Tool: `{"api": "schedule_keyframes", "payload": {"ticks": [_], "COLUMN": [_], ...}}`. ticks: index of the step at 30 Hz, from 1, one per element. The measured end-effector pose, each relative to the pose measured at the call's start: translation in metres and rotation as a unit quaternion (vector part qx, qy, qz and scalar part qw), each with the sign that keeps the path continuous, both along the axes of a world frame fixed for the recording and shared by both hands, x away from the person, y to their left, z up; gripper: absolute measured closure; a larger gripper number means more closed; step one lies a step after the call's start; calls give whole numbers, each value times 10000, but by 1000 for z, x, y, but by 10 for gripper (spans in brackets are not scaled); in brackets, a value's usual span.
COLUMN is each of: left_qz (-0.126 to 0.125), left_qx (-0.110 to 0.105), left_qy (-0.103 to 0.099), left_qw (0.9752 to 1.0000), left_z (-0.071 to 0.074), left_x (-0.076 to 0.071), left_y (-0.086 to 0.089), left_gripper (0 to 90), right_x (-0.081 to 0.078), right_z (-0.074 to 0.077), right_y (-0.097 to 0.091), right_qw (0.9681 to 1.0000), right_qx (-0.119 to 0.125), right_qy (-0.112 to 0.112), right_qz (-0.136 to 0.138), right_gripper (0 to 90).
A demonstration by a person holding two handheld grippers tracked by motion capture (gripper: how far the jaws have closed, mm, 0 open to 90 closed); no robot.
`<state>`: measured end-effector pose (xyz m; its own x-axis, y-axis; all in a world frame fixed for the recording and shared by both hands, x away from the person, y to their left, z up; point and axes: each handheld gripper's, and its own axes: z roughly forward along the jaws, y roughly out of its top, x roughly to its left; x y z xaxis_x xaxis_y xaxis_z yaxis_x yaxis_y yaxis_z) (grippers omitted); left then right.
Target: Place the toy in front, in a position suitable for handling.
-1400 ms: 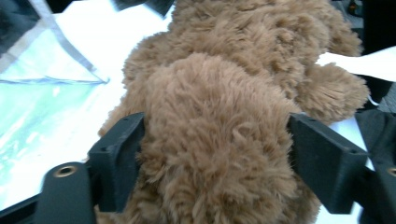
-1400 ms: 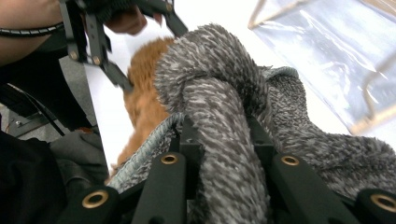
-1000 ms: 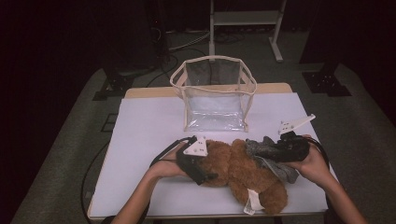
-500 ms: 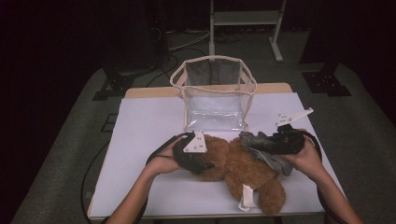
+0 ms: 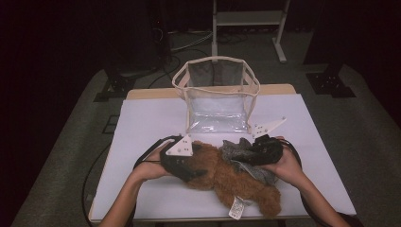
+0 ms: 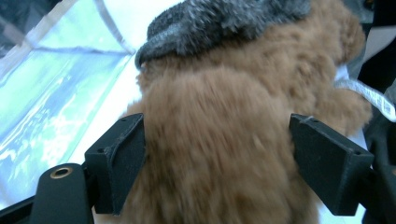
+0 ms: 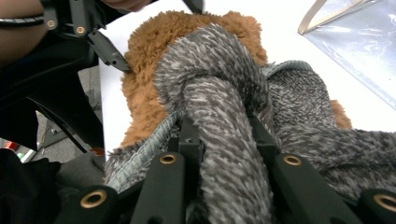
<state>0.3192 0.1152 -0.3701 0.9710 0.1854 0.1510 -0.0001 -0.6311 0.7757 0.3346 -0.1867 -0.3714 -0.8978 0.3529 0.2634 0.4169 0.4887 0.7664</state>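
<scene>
Left gripper [image 5: 187, 163] jaws just closed in, then eased wider; bear [image 5: 231, 182] body sits between them, left pad against fur, right pad apart, so no firm grip yet. Bear shifted slightly left and farther along mat [image 5: 142, 123] since a second ago, hands moving with it. Right gripper [image 5: 253, 152] clamped narrow on grey scarf [image 7: 224, 154] at bear's neck. Bear lies near edge, just near of clear bag [image 5: 217, 101]. Likely bagging next.
</scene>
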Motion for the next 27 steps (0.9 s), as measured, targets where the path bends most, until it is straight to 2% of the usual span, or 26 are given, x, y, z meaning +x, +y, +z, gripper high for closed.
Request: {"api": "schedule_keyframes", "payload": {"ticks": [1,2,4,7,9,10,13,15,16,17,22,24,26,27], "left_qz": [-20,-36,-16,55,116,126,213,207,168,131,210,151,41,65], "left_qx": [61,106,116,160,178,172,132,81,123,167,40,40,179,243], "left_qy": [8,80,68,30,33,9,22,134,170,155,178,226,216,162], "left_qw": [10000,9999,9999,9999,9998,9998,9997,9997,9996,9997,9996,9996,9996,9996], "left_z": [-1,-6,-8,-10,-10,-10,-8,-7,-7,-8,-10,-16,-24,-29], "left_x": [2,5,6,7,8,8,9,8,9,9,12,14,15,17], "left_y": [-5,-10,-11,-10,-9,-9,-7,-3,-1,1,12,8,-1,-7], "left_gripper": [201,210,218,238,238,235,189,167,89,86,64,33,31,14], "right_x": [0,-4,-6,-14,-16,-22,-28,-28,-27,-26,-17,-13,-10,-9], "right_z": [0,6,10,24,25,27,20,16,10,8,0,-3,-5,-6], "right_y": [0,-4,-8,-20,-22,-23,-21,-22,-25,-27,-35,-37,-39,-39], "right_qw": [10000,9999,9998,9993,9992,9990,9988,9988,9990,9991,9991,9990,9989,9988], "right_qx": [0,-17,-4,50,61,7,-106,-128,-82,-62,-11,71,72,72], "right_qy": [0,-139,-200,-341,-368,-426,-453,-467,-411,-377,-245,-182,-177,-183], "right_qz": [0,-63,-95,-159,-156,-158,-123,-117,-172,-204,-344,-393,-425,-452], "right_gripper": [724,723,723,720,720,719,714,711,714,715,719,721,722,722]}}
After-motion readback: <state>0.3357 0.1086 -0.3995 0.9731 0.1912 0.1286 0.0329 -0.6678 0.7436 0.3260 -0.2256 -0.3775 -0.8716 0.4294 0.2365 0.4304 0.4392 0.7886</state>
